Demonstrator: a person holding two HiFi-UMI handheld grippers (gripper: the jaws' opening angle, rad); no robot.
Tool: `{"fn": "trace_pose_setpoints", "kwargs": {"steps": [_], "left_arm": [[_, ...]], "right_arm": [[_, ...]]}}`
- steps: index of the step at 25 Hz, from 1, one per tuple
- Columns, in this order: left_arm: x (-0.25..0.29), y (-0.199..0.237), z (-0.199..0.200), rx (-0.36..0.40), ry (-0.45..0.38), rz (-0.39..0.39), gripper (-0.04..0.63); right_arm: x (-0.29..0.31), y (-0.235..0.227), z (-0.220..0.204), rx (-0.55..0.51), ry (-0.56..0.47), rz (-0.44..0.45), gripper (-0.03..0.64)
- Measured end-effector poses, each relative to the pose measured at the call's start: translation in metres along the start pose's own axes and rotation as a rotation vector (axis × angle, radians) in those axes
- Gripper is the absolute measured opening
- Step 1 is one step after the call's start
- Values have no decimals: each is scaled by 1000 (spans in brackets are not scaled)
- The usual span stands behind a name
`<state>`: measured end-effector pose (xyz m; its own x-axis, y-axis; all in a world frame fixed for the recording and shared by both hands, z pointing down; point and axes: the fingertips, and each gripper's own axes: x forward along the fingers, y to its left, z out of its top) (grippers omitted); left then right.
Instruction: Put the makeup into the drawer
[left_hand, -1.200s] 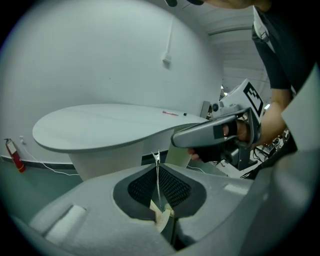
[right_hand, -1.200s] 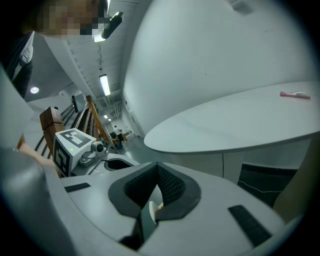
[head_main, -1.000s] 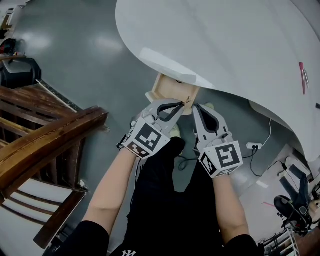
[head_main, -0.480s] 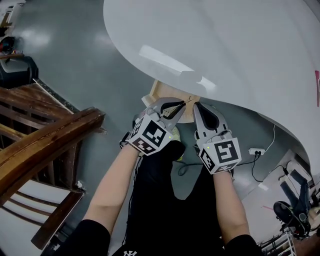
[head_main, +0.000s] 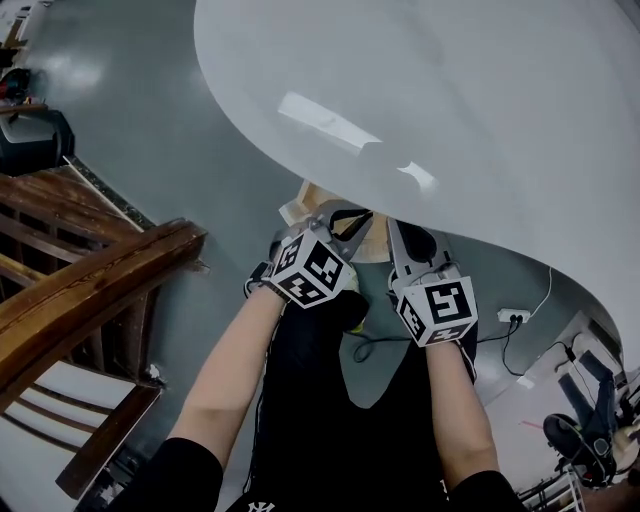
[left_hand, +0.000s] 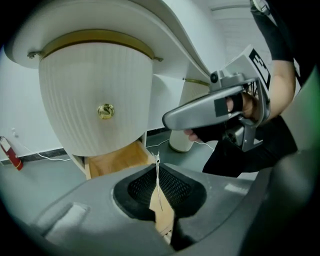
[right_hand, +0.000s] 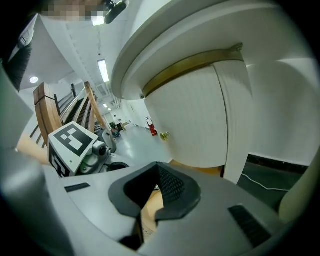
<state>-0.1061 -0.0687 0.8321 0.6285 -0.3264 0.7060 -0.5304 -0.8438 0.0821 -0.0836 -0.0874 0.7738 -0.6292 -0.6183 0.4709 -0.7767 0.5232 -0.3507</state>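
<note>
A white table (head_main: 450, 110) fills the top of the head view. Under its edge an open wooden drawer (head_main: 305, 200) juts out, partly hidden by the tabletop. My left gripper (head_main: 362, 216) is at the drawer's near end, shut on a thin pale makeup stick (left_hand: 157, 172) that stands up between its pads. The drawer's wooden inside (left_hand: 117, 161) lies just beyond, below a ribbed white front with a gold knob (left_hand: 105, 111). My right gripper (head_main: 396, 228) is beside it to the right, jaws together with nothing seen in them; its pads (right_hand: 170, 187) face the same cabinet.
A dark wooden railing (head_main: 90, 290) runs along the left. A cable and power strip (head_main: 512, 316) lie on the grey floor at right. A red fire extinguisher (left_hand: 10, 154) stands by the wall. A white table leg (left_hand: 182, 132) rises behind the right gripper (left_hand: 200, 112).
The table edge now covers more of the drawer. Both grippers have moved closer in under the edge, and the left gripper's cube has tilted up. The stick stays in the left jaws.
</note>
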Motion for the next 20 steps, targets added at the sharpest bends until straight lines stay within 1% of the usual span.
{"fn": "trace_pose_setpoints", "kwargs": {"steps": [13, 20], "left_arm": [[31, 4, -23, 46, 91, -1, 21], [36, 1, -26, 35, 107, -5, 22]], "right_arm": [[9, -11, -13, -12, 19, 9, 14], [5, -14, -14, -15, 34, 12, 14]]}}
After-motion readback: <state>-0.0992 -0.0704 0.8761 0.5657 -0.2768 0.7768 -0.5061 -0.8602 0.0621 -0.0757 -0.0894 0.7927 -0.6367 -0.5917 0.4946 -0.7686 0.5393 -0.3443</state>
